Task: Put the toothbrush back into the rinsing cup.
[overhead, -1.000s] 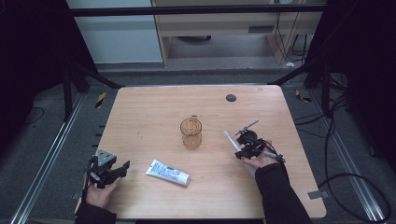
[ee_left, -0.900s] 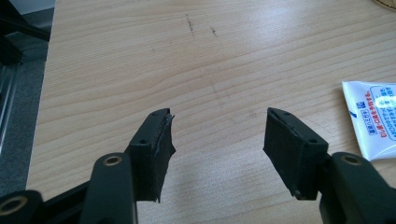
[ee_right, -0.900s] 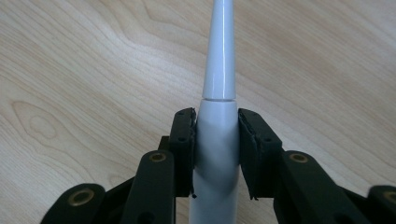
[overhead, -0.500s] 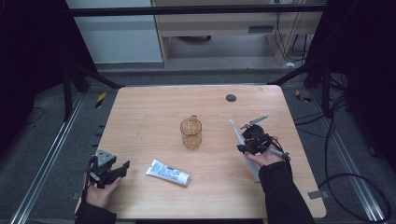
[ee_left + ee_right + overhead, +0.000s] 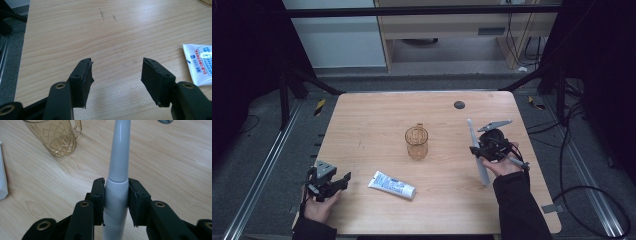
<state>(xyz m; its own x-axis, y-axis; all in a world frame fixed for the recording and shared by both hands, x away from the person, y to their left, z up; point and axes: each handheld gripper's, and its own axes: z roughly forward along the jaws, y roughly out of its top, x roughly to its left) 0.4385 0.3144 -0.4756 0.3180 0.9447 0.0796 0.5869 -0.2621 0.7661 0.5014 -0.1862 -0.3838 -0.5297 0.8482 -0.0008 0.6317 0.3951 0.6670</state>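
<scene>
The right gripper [image 5: 478,150] is clamping a long white electric toothbrush [image 5: 477,152] by its thick handle, pads pressing on both sides in the right gripper view [image 5: 116,200]. The brush is standing steeply in the air over the right half of the table [image 5: 377,107], slim neck pointing up and away from the person, butt end hanging down toward the hand. Its likely target, the amber glass mug [image 5: 416,142], is sitting upright at mid-table, off to the left of the brush and a little ahead, open mouth up. So the coming move looks like a carry leftward, then a lowering along that long axis into the mug. Open wood lies between them, nothing blocking. The toothpaste tube [image 5: 391,184] is lying flat nearer the person, clear of that path. The left gripper [image 5: 331,185] is idling near the front left corner, jaws spread and holding nothing [image 5: 116,75].
</scene>
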